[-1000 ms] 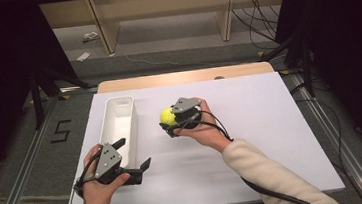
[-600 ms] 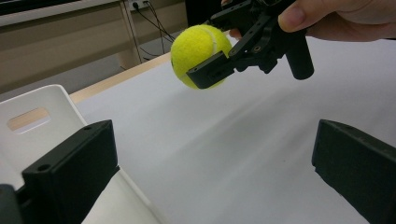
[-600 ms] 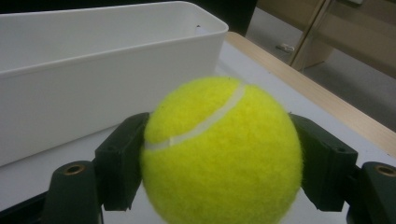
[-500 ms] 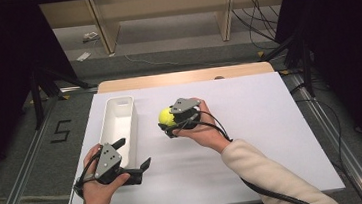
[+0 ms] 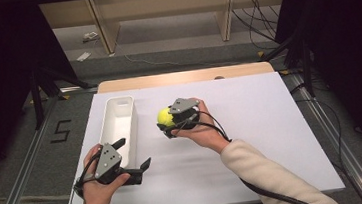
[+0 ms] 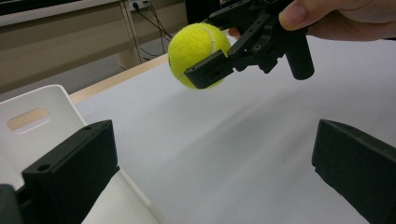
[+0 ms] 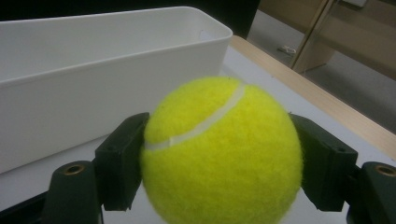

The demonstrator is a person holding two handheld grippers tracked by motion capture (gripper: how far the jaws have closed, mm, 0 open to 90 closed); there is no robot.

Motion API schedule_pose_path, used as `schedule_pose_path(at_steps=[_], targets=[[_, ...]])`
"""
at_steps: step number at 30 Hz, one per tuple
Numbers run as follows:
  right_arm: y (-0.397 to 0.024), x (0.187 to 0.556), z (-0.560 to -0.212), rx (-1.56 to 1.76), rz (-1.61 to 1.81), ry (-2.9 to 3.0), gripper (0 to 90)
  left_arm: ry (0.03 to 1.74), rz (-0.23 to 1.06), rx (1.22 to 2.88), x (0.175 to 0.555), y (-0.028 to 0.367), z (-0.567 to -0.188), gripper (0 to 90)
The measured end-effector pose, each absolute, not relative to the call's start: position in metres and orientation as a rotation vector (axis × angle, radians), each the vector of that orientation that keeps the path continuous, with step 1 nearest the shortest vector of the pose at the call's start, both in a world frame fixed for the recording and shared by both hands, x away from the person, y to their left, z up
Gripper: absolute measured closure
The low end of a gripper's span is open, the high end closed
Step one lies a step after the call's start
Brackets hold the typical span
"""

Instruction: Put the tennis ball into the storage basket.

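The pick-up looks done: the right tool (image 5: 167, 125) is clenched on the tennis ball (image 5: 165, 116), held above the counter (image 5: 251, 125) beside the white bin (image 5: 119, 123), while dropping it in remains and the left tool (image 5: 134, 159) rests released.
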State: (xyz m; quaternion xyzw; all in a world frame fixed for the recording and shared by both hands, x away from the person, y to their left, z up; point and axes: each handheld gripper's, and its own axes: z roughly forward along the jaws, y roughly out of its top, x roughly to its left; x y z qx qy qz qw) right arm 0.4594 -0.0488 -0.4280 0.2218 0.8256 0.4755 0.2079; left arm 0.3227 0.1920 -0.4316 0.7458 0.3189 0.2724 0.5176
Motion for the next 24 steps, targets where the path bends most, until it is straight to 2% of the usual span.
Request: schedule_pose_path(at_steps=[24], targets=[[-0.042, 0.4594, -0.426, 0.611, 1.343, 2.298, 26.9, 0.764, 0.652, 1.79, 0.3227, 0.1917, -0.4318, 0.0]])
